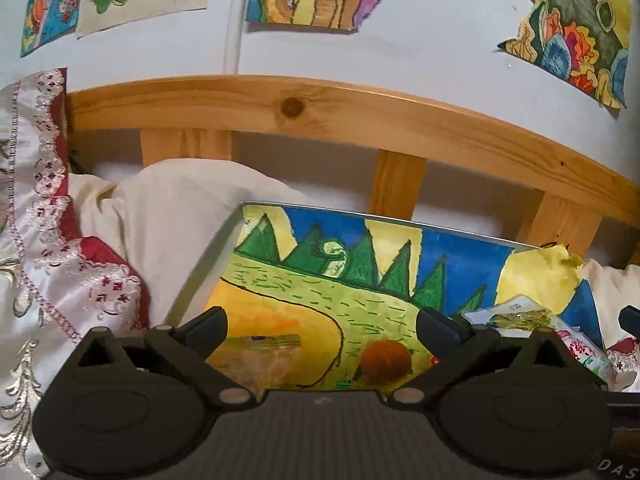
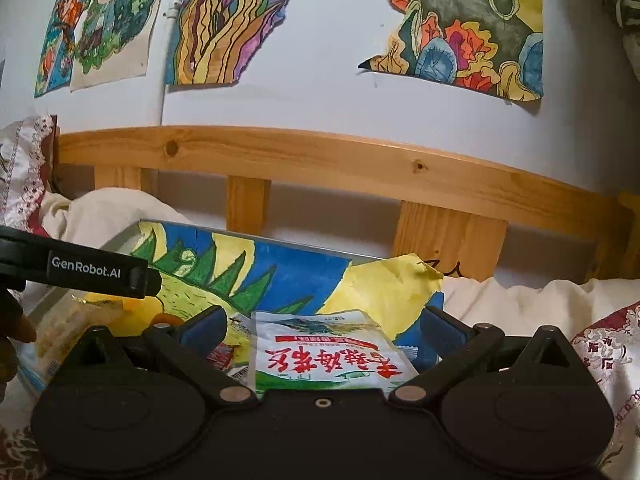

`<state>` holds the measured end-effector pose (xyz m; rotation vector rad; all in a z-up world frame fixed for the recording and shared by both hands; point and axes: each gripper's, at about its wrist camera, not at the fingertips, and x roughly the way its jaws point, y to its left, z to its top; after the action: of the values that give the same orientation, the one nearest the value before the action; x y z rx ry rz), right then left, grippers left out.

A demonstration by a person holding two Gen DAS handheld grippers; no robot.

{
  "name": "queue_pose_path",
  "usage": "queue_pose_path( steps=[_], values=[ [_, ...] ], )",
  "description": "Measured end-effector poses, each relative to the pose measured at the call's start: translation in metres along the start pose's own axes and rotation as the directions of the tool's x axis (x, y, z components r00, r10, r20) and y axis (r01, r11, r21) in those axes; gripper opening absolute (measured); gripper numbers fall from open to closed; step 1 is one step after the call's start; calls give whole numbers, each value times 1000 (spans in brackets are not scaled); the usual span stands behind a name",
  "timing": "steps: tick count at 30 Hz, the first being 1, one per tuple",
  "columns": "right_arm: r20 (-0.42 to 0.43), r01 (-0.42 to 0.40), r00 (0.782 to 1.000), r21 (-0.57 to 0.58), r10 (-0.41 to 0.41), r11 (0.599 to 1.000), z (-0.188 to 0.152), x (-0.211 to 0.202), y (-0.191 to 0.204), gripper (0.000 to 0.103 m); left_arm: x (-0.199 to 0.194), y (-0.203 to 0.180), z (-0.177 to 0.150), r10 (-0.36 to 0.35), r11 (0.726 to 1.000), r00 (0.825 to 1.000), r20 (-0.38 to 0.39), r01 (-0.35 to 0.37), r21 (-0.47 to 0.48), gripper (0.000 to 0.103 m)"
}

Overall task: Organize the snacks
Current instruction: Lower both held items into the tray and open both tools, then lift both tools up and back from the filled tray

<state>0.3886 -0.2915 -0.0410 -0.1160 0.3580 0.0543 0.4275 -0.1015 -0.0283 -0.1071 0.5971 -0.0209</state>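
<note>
Snack packets lie on a painted board propped on a bed. White packet with red characters [image 2: 326, 354]: flat on the board's lower right part, directly between the spread fingers of the right gripper [image 2: 324, 330]; pads not pressing it, claw released. Second packet [image 2: 232, 354] with a barcode sits partly under its left edge. Clear-wrapped pale snack [image 1: 260, 356] lies on the board's lower left, between the fingers of the left gripper [image 1: 322, 326]; that claw also released, jaws wide, nothing pinched. Orange round object [image 1: 386, 360] just right of it, on the board. Painted board [image 1: 400, 280] shows green hills and blue sky, leaning on a cream pillow [image 1: 180, 220]. Behind: wooden headboard [image 1: 320, 112], white wall with coloured drawings [image 2: 472, 28]. Embroidered satin cover [image 1: 48, 264] to the left.
</note>
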Motion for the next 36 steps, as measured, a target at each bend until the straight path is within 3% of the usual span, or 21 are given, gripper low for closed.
queue_pose_path(
  steps=[11, 23, 36],
  values=[
    [25, 14, 1000, 53, -15, 998, 13, -35, 3, 102, -39, 18, 2, 30, 999, 999, 30, -29, -30, 102],
    [29, 7, 1000, 17, -7, 1000, 22, -81, 16, 102, -85, 40, -15, 41, 993, 999, 13, -39, -111, 102],
    [42, 17, 999, 38, -19, 999, 22, -129, 21, 102, -137, 44, -25, 26, 995, 998, 53, -20, -99, 102]
  ],
)
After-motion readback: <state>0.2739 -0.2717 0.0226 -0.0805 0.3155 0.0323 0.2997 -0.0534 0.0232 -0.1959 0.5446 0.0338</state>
